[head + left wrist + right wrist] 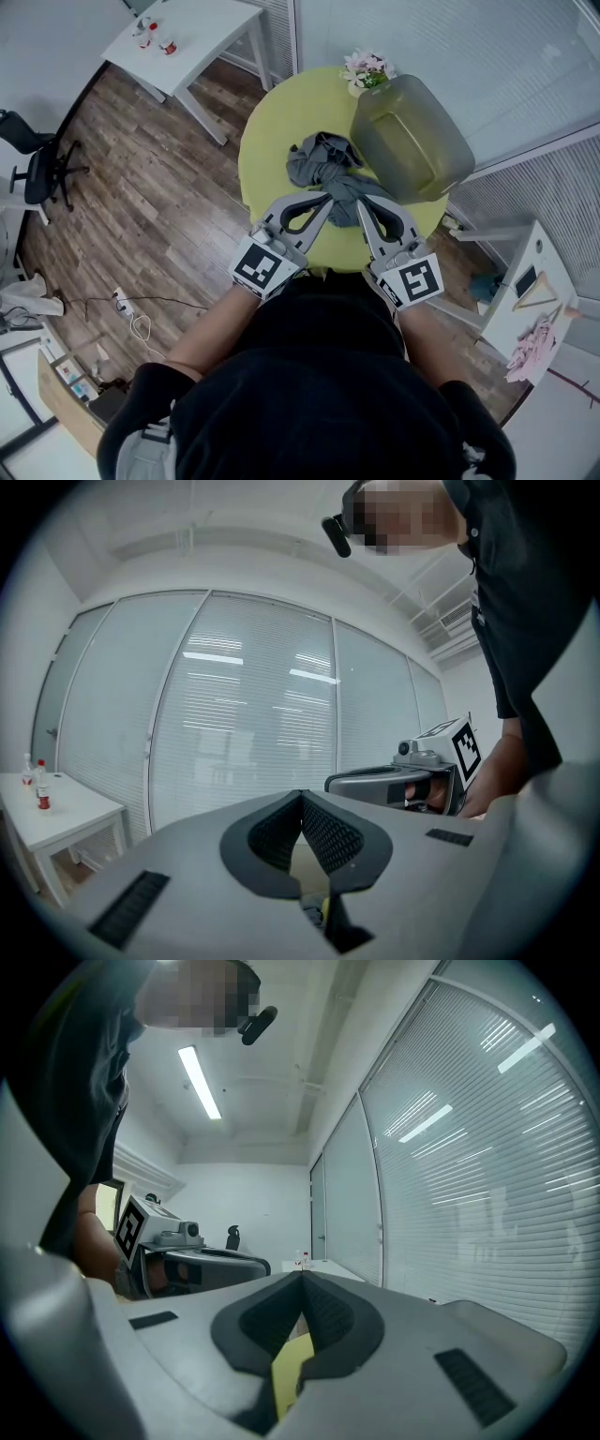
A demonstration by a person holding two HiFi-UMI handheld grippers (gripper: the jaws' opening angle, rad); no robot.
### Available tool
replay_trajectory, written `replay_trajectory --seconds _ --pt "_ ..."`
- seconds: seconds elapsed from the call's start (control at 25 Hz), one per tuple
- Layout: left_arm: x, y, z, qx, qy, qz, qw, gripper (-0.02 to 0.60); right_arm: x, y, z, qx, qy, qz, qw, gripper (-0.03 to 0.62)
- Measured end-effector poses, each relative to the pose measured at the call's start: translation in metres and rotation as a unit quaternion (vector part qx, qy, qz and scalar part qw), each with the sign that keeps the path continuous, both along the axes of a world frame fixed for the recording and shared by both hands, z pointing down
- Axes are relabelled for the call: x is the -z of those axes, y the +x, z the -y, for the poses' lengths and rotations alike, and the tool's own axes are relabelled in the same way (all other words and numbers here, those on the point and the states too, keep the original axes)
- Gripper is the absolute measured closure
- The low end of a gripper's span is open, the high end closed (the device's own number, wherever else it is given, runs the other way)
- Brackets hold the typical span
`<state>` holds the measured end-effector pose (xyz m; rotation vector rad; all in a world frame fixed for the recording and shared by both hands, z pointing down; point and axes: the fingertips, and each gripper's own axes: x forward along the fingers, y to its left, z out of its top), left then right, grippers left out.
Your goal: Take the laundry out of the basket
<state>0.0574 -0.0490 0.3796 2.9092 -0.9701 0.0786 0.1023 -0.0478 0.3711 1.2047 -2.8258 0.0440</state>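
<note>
Basket (pixel 412 141): I see a translucent grey tub on the far right of the round yellow desk (pixel 272 131); I cannot make out its contents.
Laundry (pixel 323 164): a grey bundle lying out on the desk, against the basket's left side.
Left claw (pixel 328 200): clenched, empty, at the bundle's near edge.
Right claw (pixel 359 204): clenched, empty, just beside it.
Flowers (pixel 366 70): behind the basket.

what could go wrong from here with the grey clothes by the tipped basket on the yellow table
The translucent grey plastic basket lies on its side near the round yellow table's edge; tugging cloth could roll it off or into the pink flowers.
The bunched grey clothes look tangled, so one piece may drag the rest.
The left gripper and right gripper are both shut and empty; pushing in like that would just shove the heap.
</note>
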Motion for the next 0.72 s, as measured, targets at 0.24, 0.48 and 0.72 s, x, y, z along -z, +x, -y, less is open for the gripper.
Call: replay_trajectory --seconds 0.24,0.48,0.72 --pt "-0.0029 -0.0008 -0.0014 0.0 -0.002 0.008 1.0 0.572 -0.0012 -0.0014 0.0004 0.003 -0.001 -0.003 1.0 0.571" --pt "-0.0027 0.003 -0.0003 0.005 -0.003 -0.006 1.0 0.572 -0.0027 0.0005 0.0013 0.004 -0.001 -0.004 1.0 0.571" --pt "-0.0023 0.0008 -0.0015 0.006 -0.003 -0.008 0.9999 0.572 -0.002 -0.0006 0.0009 0.004 0.0 -0.006 1.0 0.571"
